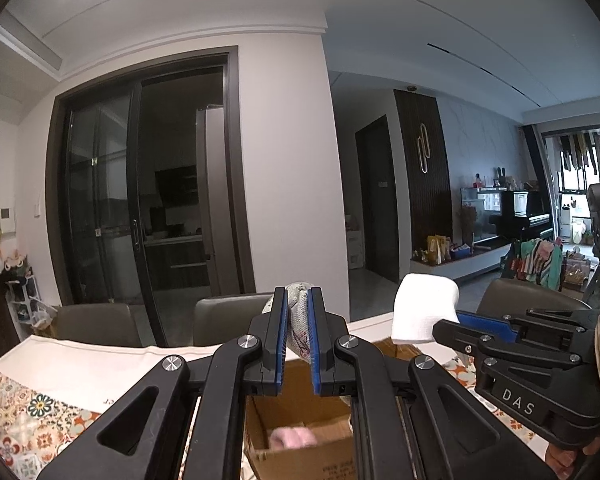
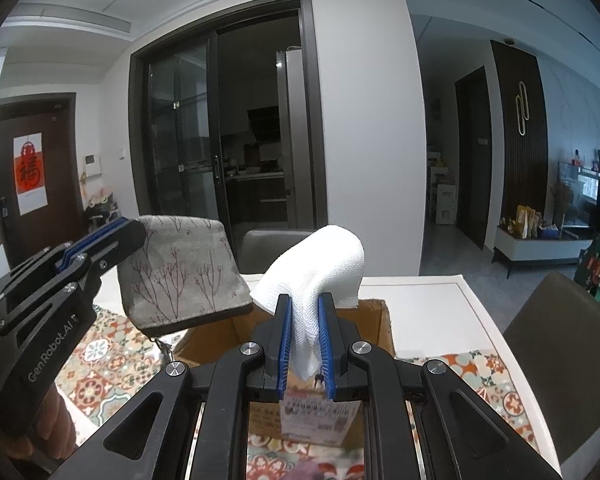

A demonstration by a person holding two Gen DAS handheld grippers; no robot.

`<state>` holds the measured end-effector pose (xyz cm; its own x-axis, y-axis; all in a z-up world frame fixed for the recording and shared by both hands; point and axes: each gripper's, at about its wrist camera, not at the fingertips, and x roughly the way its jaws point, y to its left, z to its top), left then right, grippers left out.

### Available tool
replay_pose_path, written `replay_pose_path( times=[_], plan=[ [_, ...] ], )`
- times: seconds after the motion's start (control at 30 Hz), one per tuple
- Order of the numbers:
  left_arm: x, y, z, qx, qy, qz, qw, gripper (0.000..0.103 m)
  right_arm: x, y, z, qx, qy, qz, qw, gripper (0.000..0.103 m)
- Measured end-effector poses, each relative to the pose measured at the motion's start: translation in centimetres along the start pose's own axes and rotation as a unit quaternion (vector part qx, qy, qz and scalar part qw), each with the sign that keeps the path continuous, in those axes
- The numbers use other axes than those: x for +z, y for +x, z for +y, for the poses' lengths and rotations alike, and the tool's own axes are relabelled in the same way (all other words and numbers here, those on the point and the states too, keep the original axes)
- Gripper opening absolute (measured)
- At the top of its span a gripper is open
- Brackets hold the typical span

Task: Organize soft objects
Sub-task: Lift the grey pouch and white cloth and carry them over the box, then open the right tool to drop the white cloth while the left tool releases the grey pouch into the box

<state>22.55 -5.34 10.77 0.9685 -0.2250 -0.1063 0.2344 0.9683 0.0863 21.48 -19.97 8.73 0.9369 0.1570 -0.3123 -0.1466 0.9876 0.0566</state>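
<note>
- A grey fabric pouch printed with bare branches (image 2: 180,270) is clamped between the blue pads of the left gripper (image 1: 298,332); in the right wrist view it juts out flat from the gripper's tips, held up above the near left corner of the box.
- A folded white waffle-weave cloth (image 2: 320,268) is pinched in the right gripper (image 2: 303,334), its jaws closed on a lower fold while the rest arches up and drapes over the tips.
- The two soft things hang side by side, close but apart, the pouch to the left of the cloth.
- Under both stands an open brown cardboard box (image 1: 300,408); a pink soft item (image 1: 292,436) lies inside it, seen between the left gripper's arms.
- The box rests on a surface covered with a patterned floral-tile tablecloth (image 2: 100,364) with a plain white border.
- Grey upholstered chairs (image 1: 96,322) stand at the far edge of the surface.
- Behind them is a dark-framed sliding glass door (image 2: 220,120).
</note>
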Motion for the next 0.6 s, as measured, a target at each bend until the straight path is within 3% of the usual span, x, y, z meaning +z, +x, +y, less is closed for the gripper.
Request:
replay_pose_path(
  times=[0.3, 0.6],
  plan=[
    [-1.3, 3.8, -0.3, 0.013, 0.007, 0.021, 0.9997, 0.011, -0.2, 3.8, -1.4, 0.000, 0.009, 0.033, 0.999, 0.015],
    [-3.9, 7.2, -0.7, 0.008, 0.003, 0.085, 0.9963, 0.011, -1.9, 7.7, -2.5, 0.000, 0.021, 0.093, 0.995, 0.015]
  ],
)
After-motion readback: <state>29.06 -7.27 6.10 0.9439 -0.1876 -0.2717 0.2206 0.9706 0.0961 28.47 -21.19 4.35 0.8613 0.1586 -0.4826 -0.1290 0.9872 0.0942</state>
